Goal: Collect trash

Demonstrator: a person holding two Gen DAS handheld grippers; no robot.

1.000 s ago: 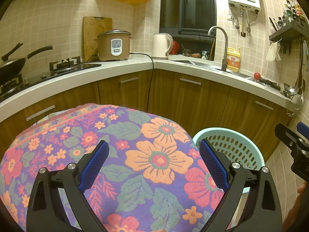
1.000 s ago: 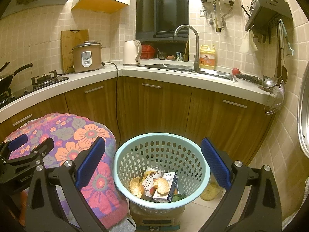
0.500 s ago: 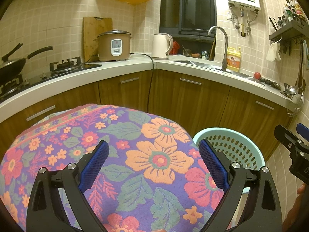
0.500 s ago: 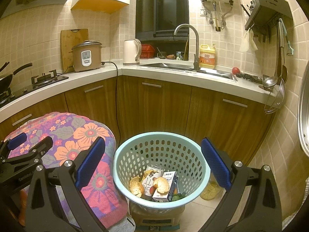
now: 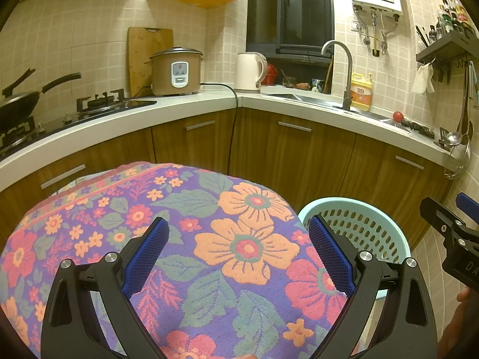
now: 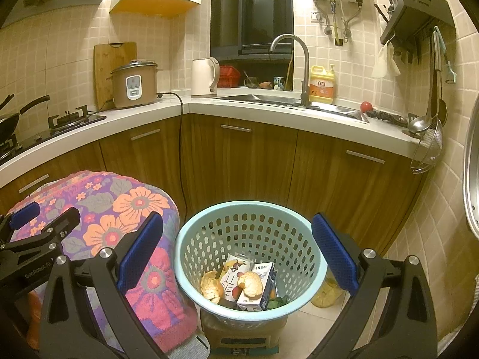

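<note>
A light blue perforated basket stands on a box on the floor, right of a table under a floral cloth. Inside lie orange peels, milk cartons and some green scraps. My right gripper is open and empty, held above and in front of the basket. My left gripper is open and empty, held over the floral cloth; the basket's rim shows to its right. Each gripper shows at the edge of the other's view.
Wooden cabinets with a white counter wrap the corner behind. On it stand a rice cooker, kettle, sink with tap and a detergent bottle. A jar stands on the floor by the basket.
</note>
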